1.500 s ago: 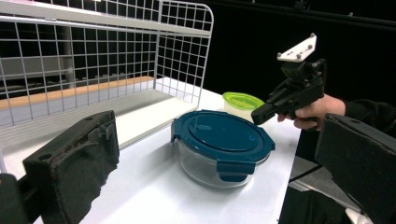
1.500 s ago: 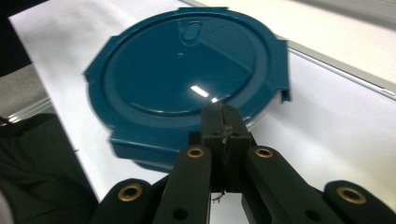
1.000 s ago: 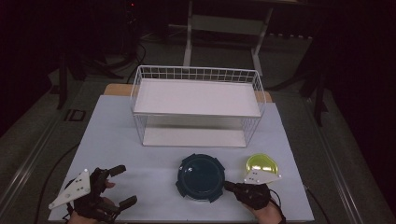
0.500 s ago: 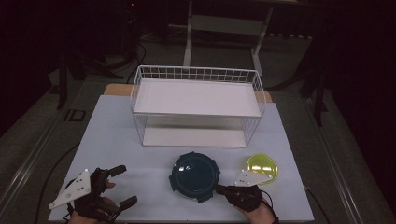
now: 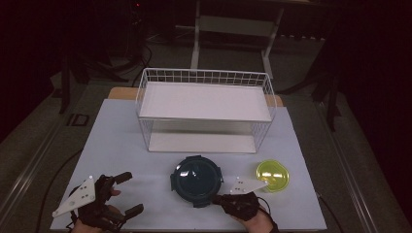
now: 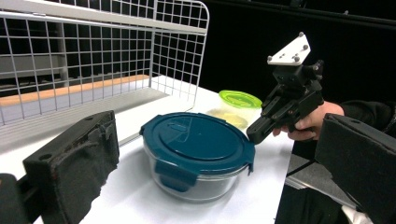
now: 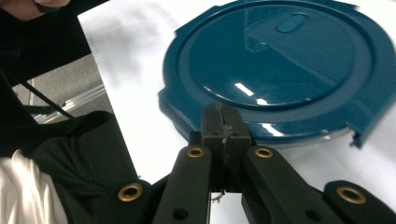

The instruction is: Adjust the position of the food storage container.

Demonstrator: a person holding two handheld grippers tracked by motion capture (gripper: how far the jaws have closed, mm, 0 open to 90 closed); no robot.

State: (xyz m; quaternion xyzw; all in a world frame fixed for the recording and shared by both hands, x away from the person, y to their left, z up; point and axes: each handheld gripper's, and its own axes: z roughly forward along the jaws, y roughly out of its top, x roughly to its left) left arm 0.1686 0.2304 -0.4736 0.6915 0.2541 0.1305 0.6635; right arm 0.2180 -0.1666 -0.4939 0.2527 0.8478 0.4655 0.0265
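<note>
Round blue-lidded container (image 5: 197,180) shifted left, upright

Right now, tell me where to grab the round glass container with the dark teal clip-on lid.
Take the round glass container with the dark teal lid across its lid rim from above, between the clip tabs. It sits flat and wide, so only wide-open jaws would span it; the glass wall below looks slippery.

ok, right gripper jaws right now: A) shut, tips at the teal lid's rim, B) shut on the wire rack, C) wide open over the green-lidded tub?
A: in the right gripper view the right gripper has its jaws pressed together, tips at the edge of the teal lid.
</note>
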